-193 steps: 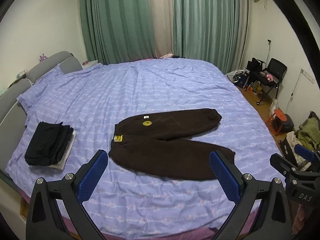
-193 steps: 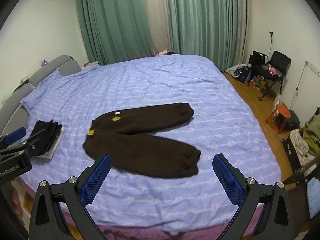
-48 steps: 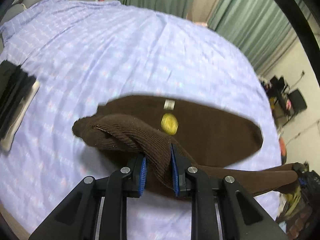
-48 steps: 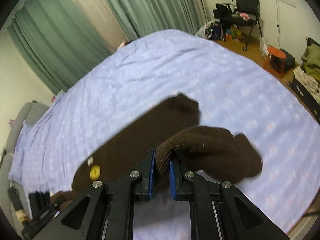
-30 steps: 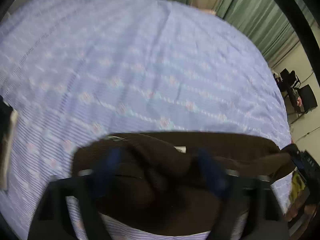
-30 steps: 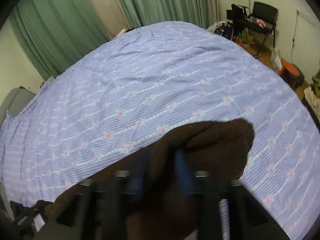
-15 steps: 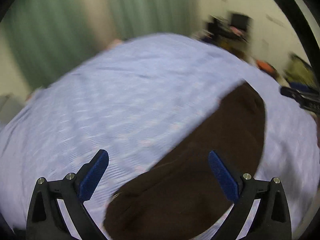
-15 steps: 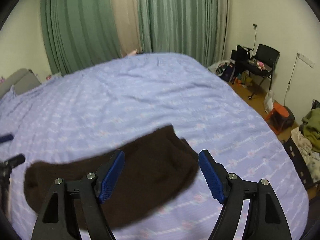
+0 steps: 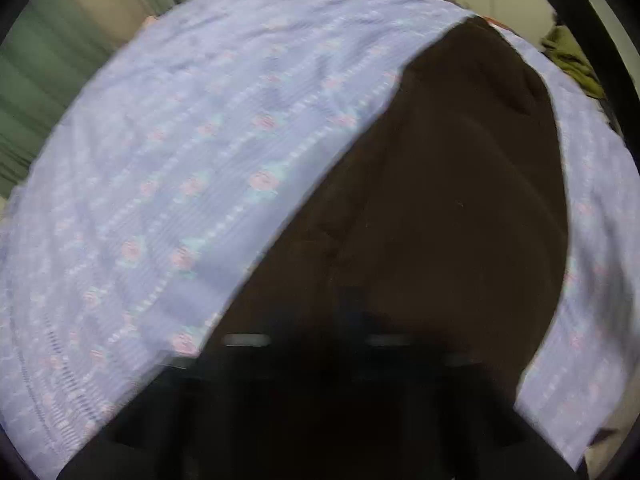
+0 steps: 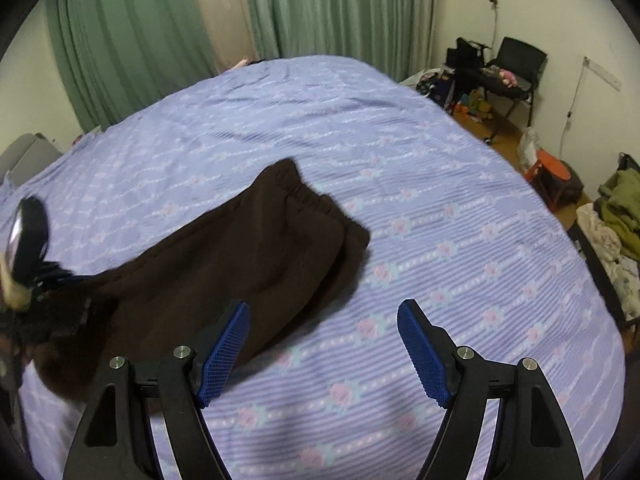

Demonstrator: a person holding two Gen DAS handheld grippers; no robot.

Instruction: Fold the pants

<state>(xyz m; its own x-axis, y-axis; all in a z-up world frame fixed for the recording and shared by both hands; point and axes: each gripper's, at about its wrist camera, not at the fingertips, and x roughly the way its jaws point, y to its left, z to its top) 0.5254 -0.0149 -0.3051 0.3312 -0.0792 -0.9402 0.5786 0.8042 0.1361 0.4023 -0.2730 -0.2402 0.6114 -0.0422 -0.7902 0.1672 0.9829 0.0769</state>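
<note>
Dark brown fleece pants (image 10: 240, 264) lie on the bed with one leg folded over the other, cuffs (image 10: 320, 204) toward the far right. My right gripper (image 10: 323, 344) is open and empty, just above the sheet beside the cuff end. In the left wrist view the pants (image 9: 440, 208) fill the lower right. My left gripper (image 9: 316, 344) is low over the waist end, blurred and dark against the fabric, so its jaws cannot be made out. It also shows at the left edge of the right wrist view (image 10: 28, 264).
The bed has a lilac floral sheet (image 10: 460, 240). Green curtains (image 10: 320, 4) hang behind. A black chair (image 10: 516, 64), an orange stool (image 10: 548, 168) and a pile of clothes (image 10: 616, 208) stand on the floor at the right.
Both grippers carried one leg over the other, then let go and opened. Since half a second ago the left gripper has dropped close onto the waist end; the right gripper stays open.
</note>
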